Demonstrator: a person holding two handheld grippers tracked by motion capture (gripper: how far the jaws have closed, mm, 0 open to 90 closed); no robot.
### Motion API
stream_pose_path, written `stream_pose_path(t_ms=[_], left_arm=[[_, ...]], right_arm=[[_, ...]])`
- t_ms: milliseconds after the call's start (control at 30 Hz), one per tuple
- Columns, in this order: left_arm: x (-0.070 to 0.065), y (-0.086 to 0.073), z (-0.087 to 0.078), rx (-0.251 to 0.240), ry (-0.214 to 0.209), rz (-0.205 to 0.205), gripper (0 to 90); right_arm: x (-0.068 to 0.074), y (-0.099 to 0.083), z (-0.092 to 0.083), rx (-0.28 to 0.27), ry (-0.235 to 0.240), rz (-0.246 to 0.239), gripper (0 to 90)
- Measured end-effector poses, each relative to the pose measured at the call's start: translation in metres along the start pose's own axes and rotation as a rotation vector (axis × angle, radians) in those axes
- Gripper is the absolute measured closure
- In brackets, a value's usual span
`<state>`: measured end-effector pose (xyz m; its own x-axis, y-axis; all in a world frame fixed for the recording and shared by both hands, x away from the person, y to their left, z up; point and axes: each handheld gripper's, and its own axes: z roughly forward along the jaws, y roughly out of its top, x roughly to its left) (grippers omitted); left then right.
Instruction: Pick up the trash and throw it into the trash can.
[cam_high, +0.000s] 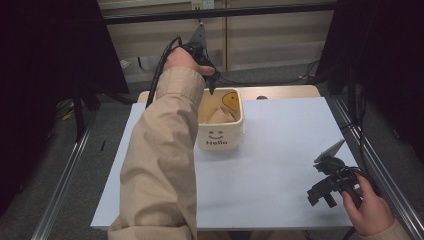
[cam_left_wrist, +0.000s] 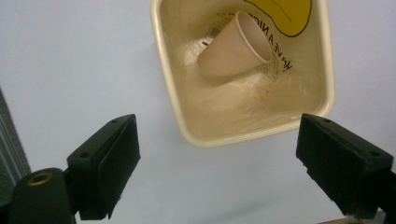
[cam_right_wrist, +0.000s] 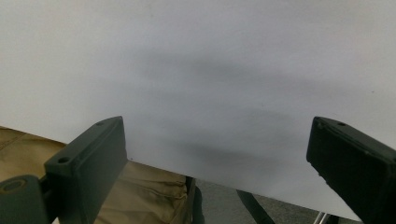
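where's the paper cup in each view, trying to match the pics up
High view: the paper cup lies tipped inside the cream bin, upper middle, just under the left gripper.
Left gripper view: top centre, on its side in the bin, mouth toward the upper right, well beyond the open jaws.
Right gripper view: not in it; bare white tabletop ahead of the open jaws.
Shared landmark: the white tabletop; the bin's yellow smiley links the first two.

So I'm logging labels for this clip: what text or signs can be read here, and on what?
"Hello", under a printed smiley face, on the front of the bin.
"HAVE A NIC…", partly hidden by the paper cup, on the bin's inner wall beside a yellow graphic.
Small print on the wrapper under the cup: too blurred to read.
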<state>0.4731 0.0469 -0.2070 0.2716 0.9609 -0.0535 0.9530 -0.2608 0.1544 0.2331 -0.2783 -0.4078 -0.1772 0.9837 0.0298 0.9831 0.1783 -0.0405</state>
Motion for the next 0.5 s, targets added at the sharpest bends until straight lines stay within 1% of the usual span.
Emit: stream_pose_path(t_ms=[33, 67, 100, 167, 200, 233, 267, 300, 367, 400, 433, 467, 500], left_arm=[[0.001, -0.001, -0.006, 0.005, -0.008, -0.003, 13.2], [0.001, -0.001, -0.006, 0.005, -0.008, -0.003, 13.1], [0.001, -0.001, -0.018, -0.018, -0.005, -0.009, 13.1], [0.002, -0.002, -0.027, -0.027, -0.003, -0.006, 13.0], [0.002, -0.003, -0.033, -0.032, 0.001, 0.003, 12.8], [0.002, -0.003, -0.033, -0.032, 0.001, 0.003, 12.6], [0.001, -0.004, -0.038, -0.043, 0.005, -0.004, 12.6], [0.001, -0.005, -0.039, -0.039, 0.003, 0.004, 12.6], [0.001, -0.006, -0.039, -0.033, 0.002, 0.001, 12.0], [0.002, -0.006, -0.039, -0.032, 0.005, 0.002, 11.9], [0.001, -0.007, -0.039, -0.028, 0.003, -0.007, 11.8], [0.003, -0.007, -0.039, -0.026, 0.004, 0.003, 11.8], [0.004, -0.008, -0.039, -0.032, 0.010, -0.003, 11.6]], right_arm=[[0.000, 0.000, 0.000, -0.002, -0.001, 0.002, 4.8], [0.000, 0.000, 0.000, -0.002, -0.006, -0.001, 4.7], [0.000, 0.000, 0.000, -0.003, 0.000, -0.004, 4.9], [0.001, 0.000, 0.000, -0.004, 0.000, -0.004, 4.7], [0.001, 0.000, -0.001, -0.003, 0.001, -0.001, 4.7], [0.001, 0.000, 0.000, -0.003, -0.001, 0.001, 4.8], [0.001, 0.000, 0.000, -0.008, 0.004, 0.001, 4.8], [0.001, 0.000, 0.001, -0.018, 0.009, 0.004, 4.8], [0.002, 0.001, -0.001, 0.001, 0.001, -0.005, 4.9], [0.003, 0.001, -0.001, -0.001, 0.000, -0.005, 4.8], [0.003, 0.001, -0.002, 0.000, 0.001, 0.001, 4.6], [0.004, 0.001, -0.002, 0.001, 0.002, 0.004, 4.6], [0.004, 0.001, -0.001, -0.013, 0.005, 0.001, 4.6]])
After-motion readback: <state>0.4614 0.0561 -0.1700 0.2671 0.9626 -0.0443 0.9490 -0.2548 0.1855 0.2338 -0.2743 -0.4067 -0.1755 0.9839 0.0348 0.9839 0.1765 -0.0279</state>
